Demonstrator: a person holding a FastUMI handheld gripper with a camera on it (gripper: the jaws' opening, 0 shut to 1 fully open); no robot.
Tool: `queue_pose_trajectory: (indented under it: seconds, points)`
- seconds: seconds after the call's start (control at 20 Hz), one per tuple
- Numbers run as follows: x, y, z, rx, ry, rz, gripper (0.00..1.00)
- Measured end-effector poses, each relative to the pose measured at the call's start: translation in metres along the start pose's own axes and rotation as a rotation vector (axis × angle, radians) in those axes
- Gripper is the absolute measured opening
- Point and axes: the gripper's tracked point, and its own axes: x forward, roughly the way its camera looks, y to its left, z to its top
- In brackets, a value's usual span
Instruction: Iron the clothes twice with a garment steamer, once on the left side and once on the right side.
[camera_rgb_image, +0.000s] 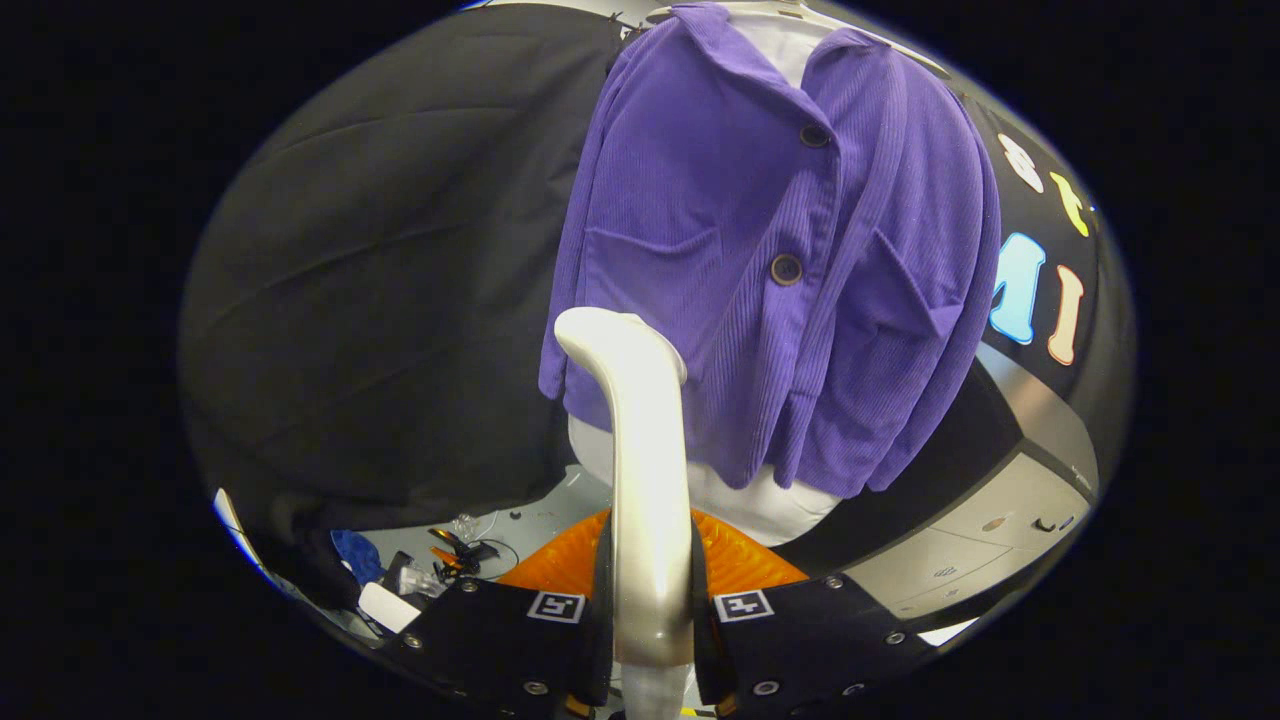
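The gripper (650, 620) pinches the cream plastic garment steamer (640, 450) between both fingers, its head just at the lower left hem of the purple ribbed button-up shirt (760, 250) — hung on a white form. Keep the head flat and stroke evenly — slowly.

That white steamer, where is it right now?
In the gripper view the white steamer stands upright, clamped between the claw's fingers, its head right at the lower hem of the purple jacket.
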Motion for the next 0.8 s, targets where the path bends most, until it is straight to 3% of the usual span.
queue_pose_trajectory:
  seconds: [0.35, 0.8]
  points:
    - [-0.008, -0.006, -0.053, 0.093, 0.113, 0.034, 0.33]
    - [-0.099, -0.062, -0.144, 0.221, 0.214, 0.039, 0.33]
